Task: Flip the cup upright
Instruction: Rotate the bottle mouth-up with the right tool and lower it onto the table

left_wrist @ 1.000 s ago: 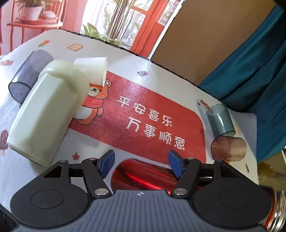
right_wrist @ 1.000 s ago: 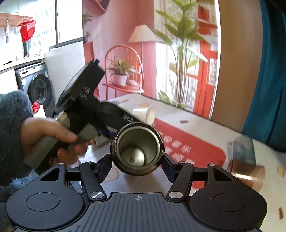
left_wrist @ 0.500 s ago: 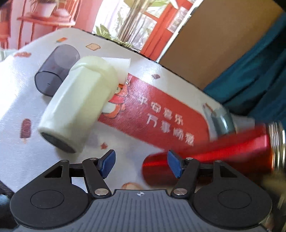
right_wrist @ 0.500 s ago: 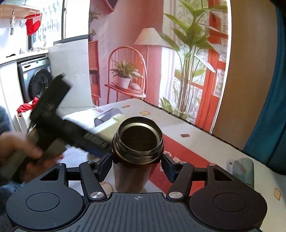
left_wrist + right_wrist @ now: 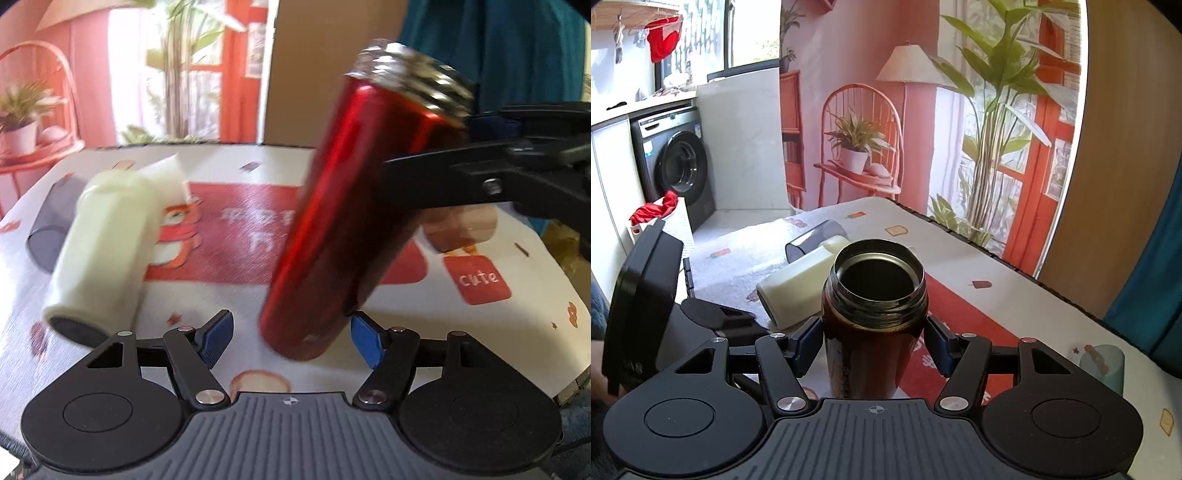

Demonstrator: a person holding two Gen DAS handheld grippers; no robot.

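Our right gripper (image 5: 873, 339) clamps the red metal flask (image 5: 343, 221) just under its threaded neck, mouth up, body tilted, base low over the tablecloth (image 5: 480, 332) near the front edge; we can't tell if it touches. Our left gripper (image 5: 291, 338) is spread wide, holding nothing, its right blue pad (image 5: 365, 341) just beside the flask base. Risks, we judge: releasing while tilted tips it back over; the smooth wall could slip through a high grip; the left pad could knock the base. Flask interior looks dark, seemingly empty. Cream bottle (image 5: 103, 251) and grey tumbler (image 5: 816, 240) lie on their sides, contents unseen.
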